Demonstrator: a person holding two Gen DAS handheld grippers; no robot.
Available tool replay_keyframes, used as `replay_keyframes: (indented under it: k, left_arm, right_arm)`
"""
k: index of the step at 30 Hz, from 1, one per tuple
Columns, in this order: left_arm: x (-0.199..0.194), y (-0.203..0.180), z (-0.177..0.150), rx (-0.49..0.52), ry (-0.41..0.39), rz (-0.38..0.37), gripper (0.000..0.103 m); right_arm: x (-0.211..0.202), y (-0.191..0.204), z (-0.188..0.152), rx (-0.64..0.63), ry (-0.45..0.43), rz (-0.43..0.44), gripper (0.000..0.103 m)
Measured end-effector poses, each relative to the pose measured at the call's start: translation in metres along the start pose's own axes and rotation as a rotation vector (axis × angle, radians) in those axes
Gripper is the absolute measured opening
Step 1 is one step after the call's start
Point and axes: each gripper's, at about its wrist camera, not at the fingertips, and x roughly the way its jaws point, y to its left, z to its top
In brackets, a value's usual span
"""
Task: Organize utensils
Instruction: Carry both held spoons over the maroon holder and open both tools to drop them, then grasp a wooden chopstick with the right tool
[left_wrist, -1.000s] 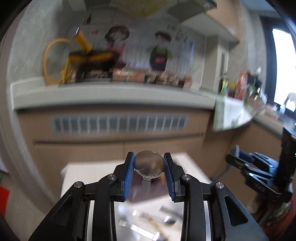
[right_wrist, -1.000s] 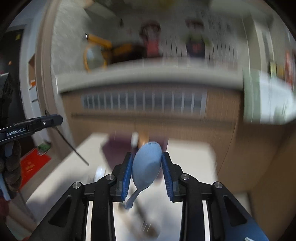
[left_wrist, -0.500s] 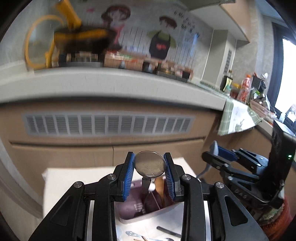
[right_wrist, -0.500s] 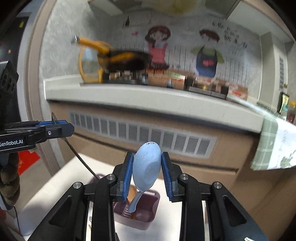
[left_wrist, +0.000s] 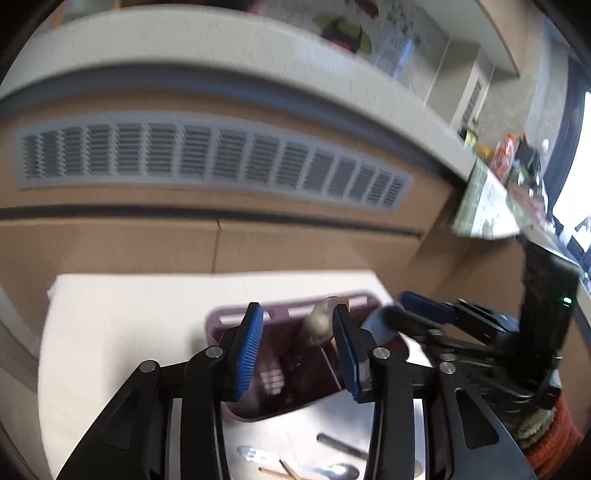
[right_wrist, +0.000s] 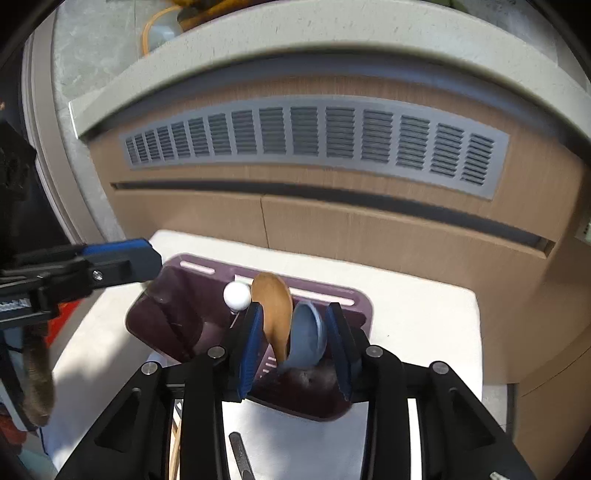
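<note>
1. two sets of tongs hang over the purple caddy, which stands on the white surface; both have just been opening, and neither now presses on its spoon.
2. left tongs: the metal spoon stands in the caddy close against the right-hand pad, with a wide gap to the other pad. pulling away sideways could snag the bowl and tip the spoon out.
3. right tongs: the blue spoon leans between the pads, beside a wooden spoon and a white-knobbed tool. a pad brushing it on the way out could drag it or knock its neighbours.
4. both tongs crowd the same caddy; retreating together, they may collide or shove the light caddy across the surface.
5. loose cutlery lies on the near surface; a low retreat could sweep it.
</note>
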Motion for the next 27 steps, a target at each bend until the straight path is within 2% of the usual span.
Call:
replay_keyframes:
  k: [3, 6, 10, 14, 19, 23, 27]
  left_arm:
    - [-0.033, 0.003, 0.004, -0.049, -0.116, -0.003, 0.043]
    - [-0.054, 0.003, -0.003, -0.07, -0.153, 0.032, 0.043]
    - [-0.063, 0.006, -0.035, -0.071, -0.09, 0.056, 0.043]
    - [-0.072, 0.012, -0.088, -0.083, 0.01, 0.112, 0.043]
    - [-0.088, 0.021, -0.155, -0.088, 0.105, 0.178, 0.043]
    - [-0.096, 0.03, -0.186, -0.09, 0.152, 0.242, 0.043]
    - [-0.098, 0.043, -0.202, -0.128, 0.188, 0.257, 0.043]
  right_arm:
    - [-0.043, -0.004, 0.0, 0.015, -0.127, -0.034, 0.033]
    - [-0.07, -0.003, -0.008, 0.022, -0.148, -0.051, 0.033]
    - [-0.076, 0.003, -0.042, 0.024, -0.058, -0.045, 0.033]
    - [-0.069, 0.018, -0.086, 0.005, 0.054, -0.051, 0.033]
    - [-0.056, 0.048, -0.144, -0.026, 0.171, 0.005, 0.03]
    - [-0.037, 0.065, -0.165, -0.027, 0.256, 0.022, 0.026]
    - [-0.031, 0.078, -0.166, -0.002, 0.255, 0.088, 0.026]
